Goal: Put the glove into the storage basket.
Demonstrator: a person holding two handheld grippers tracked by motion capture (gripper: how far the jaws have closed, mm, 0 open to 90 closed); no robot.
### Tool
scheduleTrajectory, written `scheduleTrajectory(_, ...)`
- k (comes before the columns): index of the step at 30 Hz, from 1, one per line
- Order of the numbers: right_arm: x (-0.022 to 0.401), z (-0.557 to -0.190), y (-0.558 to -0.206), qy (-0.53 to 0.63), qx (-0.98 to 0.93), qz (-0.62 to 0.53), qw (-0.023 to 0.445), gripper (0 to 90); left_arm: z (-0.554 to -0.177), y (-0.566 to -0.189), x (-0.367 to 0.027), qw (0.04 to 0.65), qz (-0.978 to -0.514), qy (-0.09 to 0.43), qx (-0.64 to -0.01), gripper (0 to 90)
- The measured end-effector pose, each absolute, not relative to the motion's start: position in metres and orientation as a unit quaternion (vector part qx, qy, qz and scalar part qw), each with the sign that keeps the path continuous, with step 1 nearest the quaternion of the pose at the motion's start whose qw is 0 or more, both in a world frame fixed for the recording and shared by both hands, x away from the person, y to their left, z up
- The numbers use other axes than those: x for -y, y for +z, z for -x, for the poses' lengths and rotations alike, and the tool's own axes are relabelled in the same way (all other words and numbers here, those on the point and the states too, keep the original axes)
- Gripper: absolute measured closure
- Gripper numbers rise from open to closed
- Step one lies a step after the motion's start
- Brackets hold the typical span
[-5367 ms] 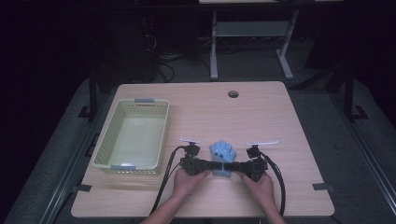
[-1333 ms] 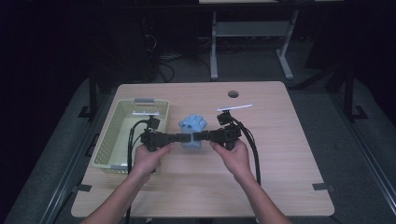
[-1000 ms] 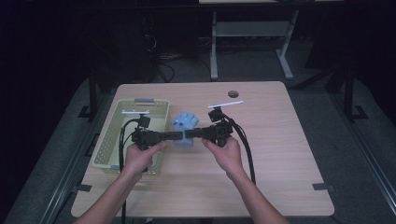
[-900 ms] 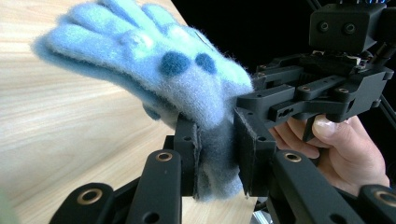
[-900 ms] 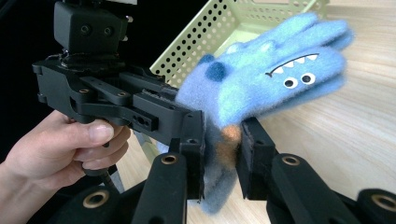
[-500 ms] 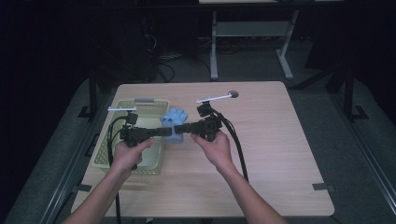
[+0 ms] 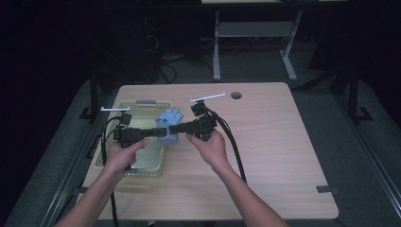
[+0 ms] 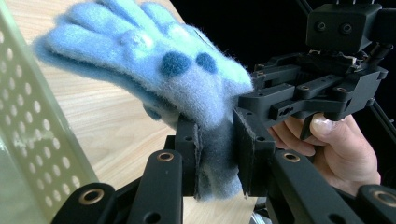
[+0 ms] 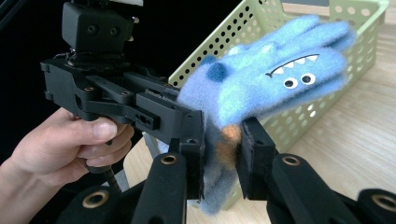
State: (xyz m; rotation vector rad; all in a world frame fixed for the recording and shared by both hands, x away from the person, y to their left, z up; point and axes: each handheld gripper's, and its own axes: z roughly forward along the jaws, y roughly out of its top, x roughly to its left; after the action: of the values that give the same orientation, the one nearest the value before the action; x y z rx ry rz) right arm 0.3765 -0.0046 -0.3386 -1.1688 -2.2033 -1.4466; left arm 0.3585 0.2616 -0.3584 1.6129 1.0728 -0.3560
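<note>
Carrying the blue glove (image 7: 169, 125) toward nine o'clock across the worktop (image 7: 283, 156), I am clamping it between my left gripper (image 7: 156, 132) and right gripper (image 7: 176, 128); it is now reaching the basket (image 7: 142, 105) edge, nearly ready for dropping.

We see a light-blue fuzzy glove (image 9: 275, 79) w/ dark-blue spots, white zigzag teeth, googly eyes and an orange patch. Basket (image 7: 150, 158) is pale green, perforated. Table (image 7: 283, 156) is light wood-grain; both claws black.

We find no legible text, label, brand, number or sign on any surface in these views.
</note>
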Motion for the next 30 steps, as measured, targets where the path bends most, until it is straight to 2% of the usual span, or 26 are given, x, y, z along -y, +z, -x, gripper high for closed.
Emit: scheduleTrajectory(30, -0.046, -0.386, -0.354, -0.494, 0.758, 0.394, 0.159, 74.0, -0.358, -0.362, -0.31, 0.527, -0.685, -0.143, -0.483, 73.1)
